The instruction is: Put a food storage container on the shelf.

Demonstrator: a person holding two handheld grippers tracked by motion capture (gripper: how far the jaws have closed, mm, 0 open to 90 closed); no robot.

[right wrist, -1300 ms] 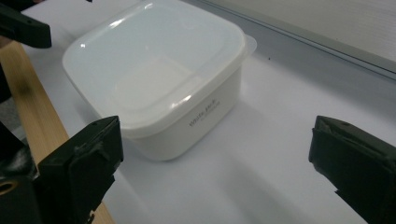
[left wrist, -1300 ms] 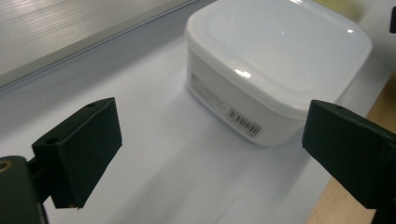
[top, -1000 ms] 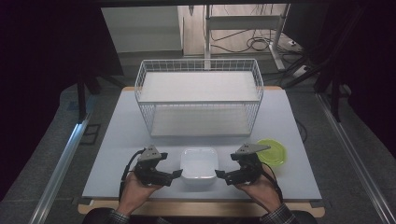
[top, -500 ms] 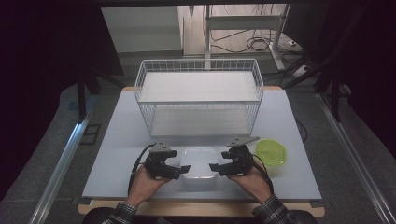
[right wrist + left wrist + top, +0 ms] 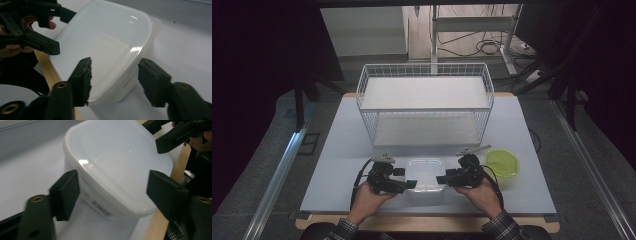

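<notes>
1. The left gripper (image 5: 411, 184) sits at the left side of the tub (image 5: 425, 173), held in the person's left hand (image 5: 368, 197). Its jaws are spread wide.
2. In the left gripper view, that gripper (image 5: 112, 187) has the near corner of the tub (image 5: 117, 167) between its jaws. One jaw lies close against the tub's side wall under the rim; the other stands apart from the rim. I cannot tell whether the near jaw touches.
3. The right gripper (image 5: 440, 179) is at the tub's right side, in the right hand (image 5: 479, 192), jaws parted.
4. In the right gripper view, that gripper (image 5: 113, 75) straddles the tub's (image 5: 105, 47) edge: one jaw over the lid, the other outside the wall. Neither jaw is pressed shut on it.
5. The tub, white and lidded, lies between the two grippers near the table's (image 5: 337, 155) front edge.
6. Just beyond the right gripper, to its right, sits a green bowl (image 5: 502, 162).
7. Farther ahead of both grippers stands a wire basket (image 5: 424, 105), well apart from the tub.
</notes>
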